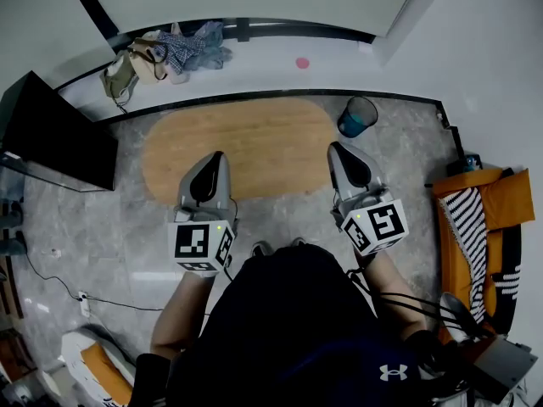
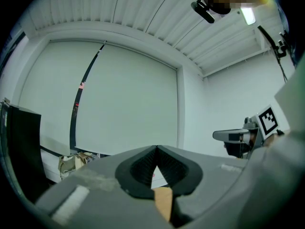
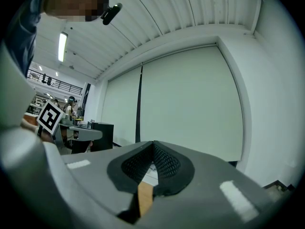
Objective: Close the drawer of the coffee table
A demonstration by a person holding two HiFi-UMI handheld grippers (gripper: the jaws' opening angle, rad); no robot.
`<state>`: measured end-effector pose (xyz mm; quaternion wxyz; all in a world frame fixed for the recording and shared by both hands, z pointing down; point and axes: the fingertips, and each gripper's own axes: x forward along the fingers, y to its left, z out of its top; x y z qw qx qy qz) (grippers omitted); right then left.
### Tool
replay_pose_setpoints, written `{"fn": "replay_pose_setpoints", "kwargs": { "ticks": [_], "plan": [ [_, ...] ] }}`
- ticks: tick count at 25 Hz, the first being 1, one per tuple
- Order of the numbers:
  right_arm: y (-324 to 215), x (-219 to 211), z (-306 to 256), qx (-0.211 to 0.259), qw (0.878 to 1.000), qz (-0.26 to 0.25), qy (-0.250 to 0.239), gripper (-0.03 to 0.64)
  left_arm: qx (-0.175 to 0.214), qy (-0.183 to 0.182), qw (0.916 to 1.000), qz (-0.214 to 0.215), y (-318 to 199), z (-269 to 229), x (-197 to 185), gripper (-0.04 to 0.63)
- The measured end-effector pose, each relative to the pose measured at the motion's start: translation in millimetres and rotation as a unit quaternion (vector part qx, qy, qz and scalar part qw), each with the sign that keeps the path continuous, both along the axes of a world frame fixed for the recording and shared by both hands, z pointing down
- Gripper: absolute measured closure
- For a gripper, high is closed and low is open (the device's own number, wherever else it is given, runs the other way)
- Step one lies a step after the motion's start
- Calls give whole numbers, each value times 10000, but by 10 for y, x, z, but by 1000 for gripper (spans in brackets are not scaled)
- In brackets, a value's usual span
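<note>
The coffee table [image 1: 242,147] shows from above as an oval wooden top on the grey floor; its drawer is not in sight. My left gripper [image 1: 218,156] hangs level over the table's near edge at the left, jaws shut with nothing between them. My right gripper [image 1: 333,147] hangs over the near edge at the right, also shut and empty. In the left gripper view the pads [image 2: 143,168] meet at their tips and a strip of wooden top [image 2: 163,200] shows below them. In the right gripper view the pads [image 3: 167,163] also meet over a strip of wood [image 3: 144,195].
A blue bin [image 1: 357,115] stands past the table's far right end. A black screen [image 1: 55,134] stands at the left. Bags and clothes [image 1: 165,53] lie by the far wall. An orange seat with striped cloth [image 1: 479,227] is at the right. A cable [image 1: 81,295] runs along the floor at the left.
</note>
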<state>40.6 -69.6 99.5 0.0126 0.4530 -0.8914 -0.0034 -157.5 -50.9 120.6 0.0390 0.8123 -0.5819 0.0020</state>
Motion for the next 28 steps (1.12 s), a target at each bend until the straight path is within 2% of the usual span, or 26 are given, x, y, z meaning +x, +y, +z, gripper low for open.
{"fn": "replay_pose_setpoints", "kwargs": {
  "ticks": [14, 28],
  "plan": [
    [176, -68, -3, -2, 10000, -35, 3, 615, -9, 41, 10000, -42, 199, 39, -73, 594],
    [168, -96, 117, -204, 9998, -71, -50, 615, -185, 40, 9998, -36, 210, 138, -75, 593]
  ]
}}
